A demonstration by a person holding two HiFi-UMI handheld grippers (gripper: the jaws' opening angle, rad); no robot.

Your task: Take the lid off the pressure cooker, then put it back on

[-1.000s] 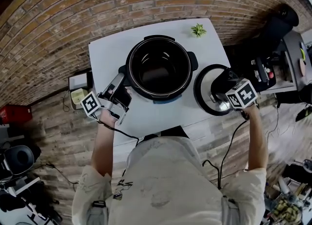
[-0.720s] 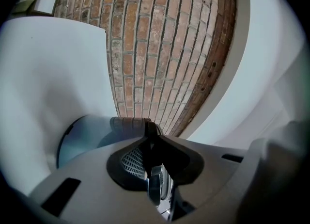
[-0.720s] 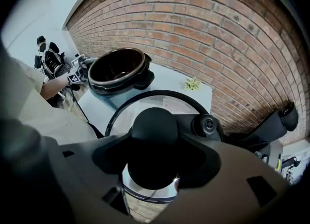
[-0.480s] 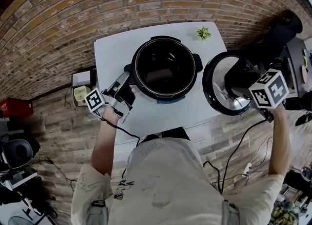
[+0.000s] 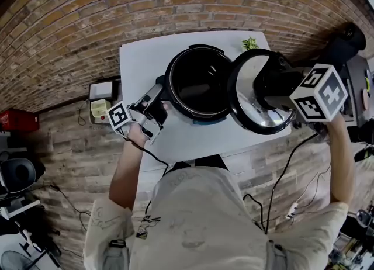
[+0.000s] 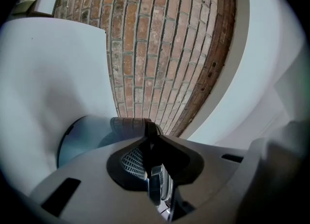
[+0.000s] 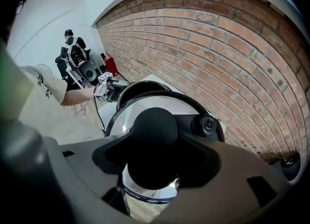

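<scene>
Brick wall (image 5: 175, 0) is filling the background behind the pot, and plank floor is showing on the person's side of it; a white worktop (image 5: 140, 64) is carrying the open pressure cooker pot (image 5: 170, 82), with a small green plant (image 5: 250, 44) sitting just behind the pot near the worktop's far corner.

To the right of the pot, the lid (image 5: 248, 108) is hanging in the air, tilted and overlapping the pot's right rim in the head view, not seated; the right gripper (image 5: 270, 87) is clamping its jaws wide around the lid's round black knob (image 7: 155, 136). At the pot's left, the left gripper (image 5: 159, 104) is lying nearly level with its jaws pinching the side handle (image 6: 145, 130).

Judging from this, the lid is off and the step in hand is putting it back; doing it well probably means levelling the lid first, centring it over the pot's mouth, then lowering it straight so the rim is seating all round; the left gripper is best bracing the pot so it is not sliding or turning during any locking twist.
</scene>
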